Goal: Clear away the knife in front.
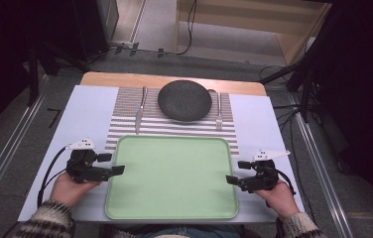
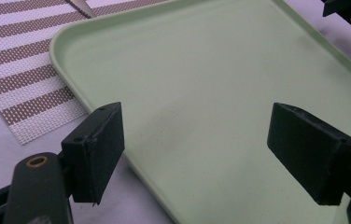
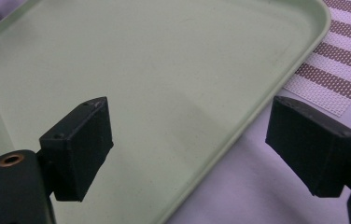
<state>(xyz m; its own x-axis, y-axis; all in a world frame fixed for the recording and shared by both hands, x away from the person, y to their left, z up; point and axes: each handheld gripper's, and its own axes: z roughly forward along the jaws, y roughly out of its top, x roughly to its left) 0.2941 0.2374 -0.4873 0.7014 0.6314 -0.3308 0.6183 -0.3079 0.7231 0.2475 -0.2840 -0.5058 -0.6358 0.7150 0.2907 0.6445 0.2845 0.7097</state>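
Observation:
A pale green tray (image 1: 172,174) lies bare at the near middle of the table. My left gripper (image 1: 112,163) hovers at its left rim and stands open. In the left gripper view my left gripper (image 2: 197,140) has one jaw over the tray's (image 2: 201,70) rim and the other over its floor, with nothing gripped. My right gripper (image 1: 237,172) is open at the right rim. In the right gripper view the tray's (image 3: 141,56) edge runs between the wide jaws of my right gripper (image 3: 190,140), and the pads stand apart from it.
Behind the tray a striped placemat (image 1: 174,126) carries a dark round plate (image 1: 184,100), a knife (image 1: 139,111) to its left and a fork (image 1: 219,111) to its right. A pale sheet (image 1: 88,119) covers the table. Dark stands and cables flank the table.

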